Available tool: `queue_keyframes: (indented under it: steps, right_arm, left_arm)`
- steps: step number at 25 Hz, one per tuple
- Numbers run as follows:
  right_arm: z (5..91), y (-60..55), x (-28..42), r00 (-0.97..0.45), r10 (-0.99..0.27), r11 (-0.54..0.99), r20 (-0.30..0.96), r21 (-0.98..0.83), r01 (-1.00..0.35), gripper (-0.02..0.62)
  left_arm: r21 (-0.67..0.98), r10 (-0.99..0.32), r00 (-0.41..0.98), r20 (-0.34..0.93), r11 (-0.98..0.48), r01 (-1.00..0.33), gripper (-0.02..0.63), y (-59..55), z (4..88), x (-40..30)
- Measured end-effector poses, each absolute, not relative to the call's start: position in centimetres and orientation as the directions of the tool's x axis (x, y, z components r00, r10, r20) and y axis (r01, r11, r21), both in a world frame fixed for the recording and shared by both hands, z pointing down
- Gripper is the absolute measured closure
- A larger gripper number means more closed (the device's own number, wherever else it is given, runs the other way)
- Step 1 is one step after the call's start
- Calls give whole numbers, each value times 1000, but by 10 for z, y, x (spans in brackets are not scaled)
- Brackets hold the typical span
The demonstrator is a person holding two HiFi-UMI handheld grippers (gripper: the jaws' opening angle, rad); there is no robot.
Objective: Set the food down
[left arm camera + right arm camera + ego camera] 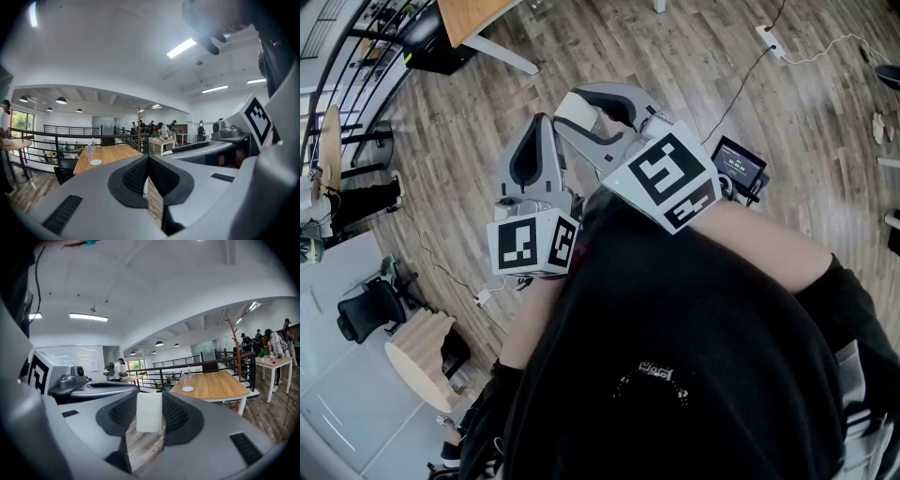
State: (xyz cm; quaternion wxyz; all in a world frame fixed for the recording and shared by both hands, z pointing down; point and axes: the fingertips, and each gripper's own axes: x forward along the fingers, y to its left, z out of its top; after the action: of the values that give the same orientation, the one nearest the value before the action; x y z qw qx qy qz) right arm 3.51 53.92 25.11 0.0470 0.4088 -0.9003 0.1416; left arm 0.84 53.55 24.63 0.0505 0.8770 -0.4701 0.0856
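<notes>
A white rectangular piece of food (pixel 149 411) sits upright between the black pads (pixel 121 413) of my right gripper (pixel 150 405), which is shut on it. In the head view the same white piece (pixel 574 111) shows at the tip of the right gripper (pixel 578 105), held in the air above the wooden floor. My left gripper (pixel 148 162) is shut, its pads (pixel 135 176) meeting with nothing between them. In the head view it (pixel 542 122) hangs just left of the right one. Both are held close to the person's chest, roughly level.
A wooden table (pixel 213 384) with a small white plate (pixel 188 389) stands ahead by a black railing (pixel 220 363). Below lie a power strip (pixel 771 39) with its cable and a small screen device (pixel 738 164). Several people stand at far tables (pixel 161 140).
</notes>
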Motion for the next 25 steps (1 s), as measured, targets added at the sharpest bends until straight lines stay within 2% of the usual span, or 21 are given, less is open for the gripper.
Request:
queue_keyframes:
  steps: [7,25]
  right_arm:
    - [256,538,37,-662,-721,622,206,-229,-749,423]
    - [258,531,59,-666,-725,616,178,-267,-741,423]
  left_arm:
    - [36,-806,555,205,-560,-828,601,533,253,10]
    - [-40,-804,556,211,-575,-817,601,526,251,34]
